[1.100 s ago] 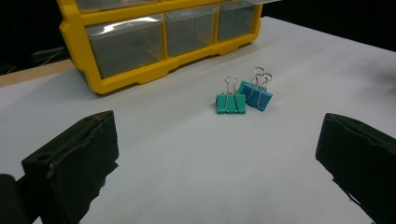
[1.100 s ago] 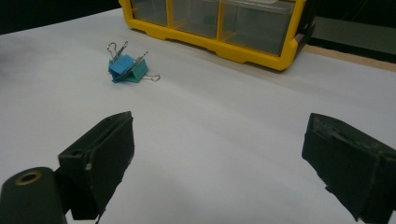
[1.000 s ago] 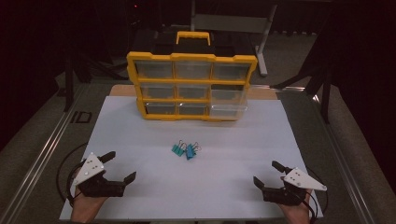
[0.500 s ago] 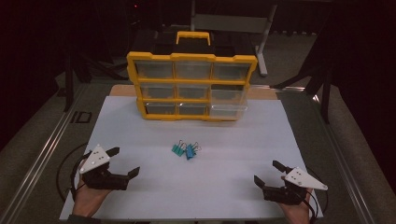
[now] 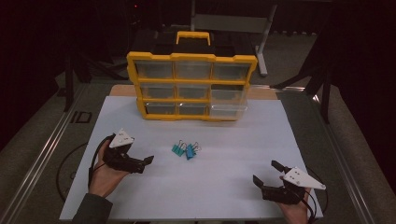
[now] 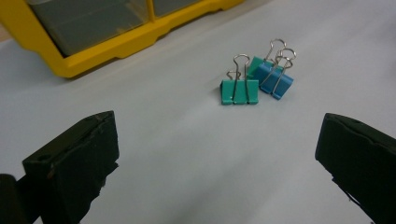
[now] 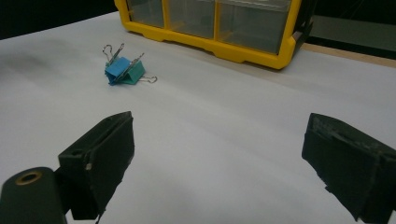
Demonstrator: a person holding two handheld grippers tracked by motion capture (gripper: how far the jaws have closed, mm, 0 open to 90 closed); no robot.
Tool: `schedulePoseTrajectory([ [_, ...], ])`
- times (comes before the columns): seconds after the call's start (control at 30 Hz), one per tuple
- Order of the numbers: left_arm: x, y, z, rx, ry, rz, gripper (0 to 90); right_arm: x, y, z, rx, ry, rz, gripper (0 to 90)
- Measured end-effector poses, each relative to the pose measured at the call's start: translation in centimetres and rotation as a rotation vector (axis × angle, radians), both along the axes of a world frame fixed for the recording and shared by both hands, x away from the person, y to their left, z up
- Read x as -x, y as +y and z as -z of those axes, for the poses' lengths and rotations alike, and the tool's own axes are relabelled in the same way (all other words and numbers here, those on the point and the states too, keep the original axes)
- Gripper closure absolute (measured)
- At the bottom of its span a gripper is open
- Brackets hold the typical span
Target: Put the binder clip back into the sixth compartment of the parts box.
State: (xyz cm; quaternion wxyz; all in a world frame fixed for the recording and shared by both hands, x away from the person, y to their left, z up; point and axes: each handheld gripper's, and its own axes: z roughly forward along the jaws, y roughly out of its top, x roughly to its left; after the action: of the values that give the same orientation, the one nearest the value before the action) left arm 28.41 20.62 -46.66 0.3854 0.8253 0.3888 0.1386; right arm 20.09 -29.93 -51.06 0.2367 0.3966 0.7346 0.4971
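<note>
L gripper agape nr binder clips, R gripper agape, well apart

room: dark | floor: grey carpet | table: white top | metal stand behind

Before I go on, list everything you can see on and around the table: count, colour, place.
Drawer organiser: 1, yellow frame, clear drawers, far side of sheet.
Carry handle: 1, yellow, on top of the organiser.
Binder clips: 3, two teal, one blue, clustered mid-sheet.
Sheet: 1, white, covering the table.
Left gripper: 1, black, open, left of the clips.
Right gripper: 1, black, open, near right corner.
</note>
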Motion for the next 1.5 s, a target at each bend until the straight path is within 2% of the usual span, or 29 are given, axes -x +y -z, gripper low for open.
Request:
schedulePoseTrajectory([
  [0.07,-0.5,-0.6,0.1,-0.025,0.006,0.012,0.3,0.0,0.0,0.0,-0.002,0.001,0.001,9.2],
  [0.43,-2.8,-2.7,0.9,-0.096,0.074,0.032,1.8,0.0,0.0,0.0,-0.003,-0.001,0.001,9.3],
  [1.1,-5.8,-6.4,2.6,-0.187,0.178,0.054,1.9,0.0,0.1,0.0,-0.004,-0.001,0.000,9.3],
  [1.5,-7.2,-8.5,3.9,-0.245,0.258,0.067,2.3,-0.1,0.0,0.0,-0.003,-0.002,0.000,9.3],
])
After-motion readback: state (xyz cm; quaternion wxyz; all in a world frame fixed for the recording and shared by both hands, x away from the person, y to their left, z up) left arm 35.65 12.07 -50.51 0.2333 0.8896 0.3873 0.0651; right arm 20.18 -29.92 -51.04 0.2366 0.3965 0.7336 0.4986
